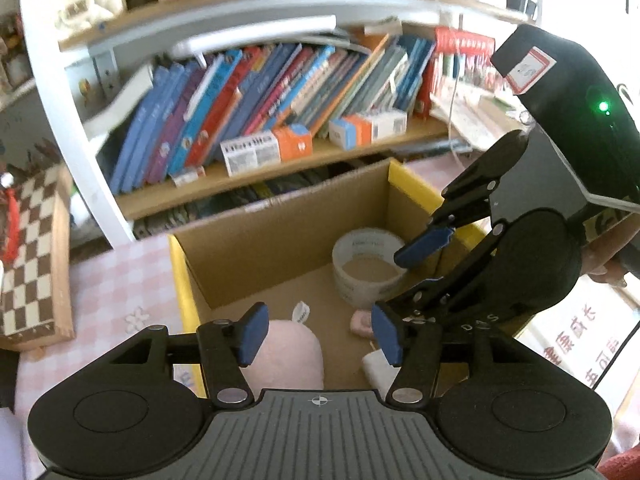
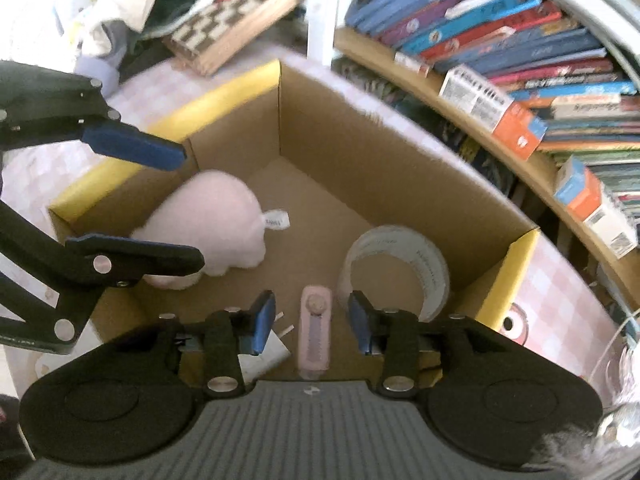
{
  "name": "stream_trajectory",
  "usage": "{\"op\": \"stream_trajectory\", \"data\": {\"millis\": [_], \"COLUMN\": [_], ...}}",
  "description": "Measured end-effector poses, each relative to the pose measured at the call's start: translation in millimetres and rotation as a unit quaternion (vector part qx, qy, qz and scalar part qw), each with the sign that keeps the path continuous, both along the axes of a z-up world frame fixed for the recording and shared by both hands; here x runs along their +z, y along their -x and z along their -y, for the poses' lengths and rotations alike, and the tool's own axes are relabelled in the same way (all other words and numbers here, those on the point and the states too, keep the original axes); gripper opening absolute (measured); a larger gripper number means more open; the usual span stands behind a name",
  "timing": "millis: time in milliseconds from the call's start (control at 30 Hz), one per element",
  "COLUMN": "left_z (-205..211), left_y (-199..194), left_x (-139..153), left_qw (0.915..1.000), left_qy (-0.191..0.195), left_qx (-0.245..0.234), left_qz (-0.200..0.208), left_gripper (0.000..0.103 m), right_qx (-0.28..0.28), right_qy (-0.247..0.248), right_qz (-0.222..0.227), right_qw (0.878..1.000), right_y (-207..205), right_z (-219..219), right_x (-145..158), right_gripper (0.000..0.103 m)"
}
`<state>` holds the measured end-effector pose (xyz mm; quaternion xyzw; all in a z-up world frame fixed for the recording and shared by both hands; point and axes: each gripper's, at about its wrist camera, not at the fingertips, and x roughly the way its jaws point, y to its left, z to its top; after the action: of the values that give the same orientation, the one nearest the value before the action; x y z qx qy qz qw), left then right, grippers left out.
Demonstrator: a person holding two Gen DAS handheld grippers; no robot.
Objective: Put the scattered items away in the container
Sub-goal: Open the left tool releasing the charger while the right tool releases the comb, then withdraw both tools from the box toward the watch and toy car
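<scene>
An open cardboard box with yellow rim (image 1: pixel 404 178) (image 2: pixel 236 88) sits on a pink checked tablecloth. Inside lie a pink plush toy (image 1: pixel 292 350) (image 2: pixel 216 216), a roll of clear tape (image 1: pixel 366 268) (image 2: pixel 404 264), a small pink comb-like item (image 2: pixel 315 332) (image 1: pixel 361 322) and a white plug (image 2: pixel 266 354) (image 1: pixel 378 366). My left gripper (image 1: pixel 316 334) is open and empty above the plush, over the box. My right gripper (image 2: pixel 312 322) is open and empty above the pink item; it also shows in the left wrist view (image 1: pixel 404 280) at the right.
A bookshelf (image 1: pixel 280 92) (image 2: pixel 520 60) full of books and small boxes stands right behind the box. A wooden chessboard (image 1: pixel 32 256) (image 2: pixel 236 28) lies on the table to the left. A pile of cloth (image 2: pixel 120 4) lies beyond the chessboard.
</scene>
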<state>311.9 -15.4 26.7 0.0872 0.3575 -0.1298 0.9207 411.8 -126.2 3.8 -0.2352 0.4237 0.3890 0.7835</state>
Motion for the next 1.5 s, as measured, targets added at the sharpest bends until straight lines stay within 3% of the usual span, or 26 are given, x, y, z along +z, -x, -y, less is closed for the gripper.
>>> {"op": "stream_trajectory", "data": {"millis": [400,667,1100,1500], "left_z": [-1.4,-6.6,-18.1,-31.6], "left_y": [58.0,109.9,189.6,234.3], "left_x": [56.9,72.7,58.2,31.7], "left_qw": [0.9946,0.9899,0.9896,0.9919], "left_qy": [0.026,0.048,0.071,0.06], "left_qx": [-0.008,-0.009,0.021,0.055], "left_qz": [0.1,0.133,0.124,0.097], "left_gripper": [0.06,0.062,0.062,0.062], "right_qx": [-0.025,-0.038,-0.093,-0.162], "right_qy": [-0.068,-0.111,-0.147,-0.158], "right_qz": [0.061,0.09,0.092,0.089], "right_qw": [0.995,0.989,0.98,0.97], "right_y": [54.5,108.3,190.9,248.2], "right_z": [20.2,39.1,59.2,83.1], "right_x": [66.7,98.4,95.3,66.2], "right_gripper": [0.048,0.054,0.054,0.054]}}
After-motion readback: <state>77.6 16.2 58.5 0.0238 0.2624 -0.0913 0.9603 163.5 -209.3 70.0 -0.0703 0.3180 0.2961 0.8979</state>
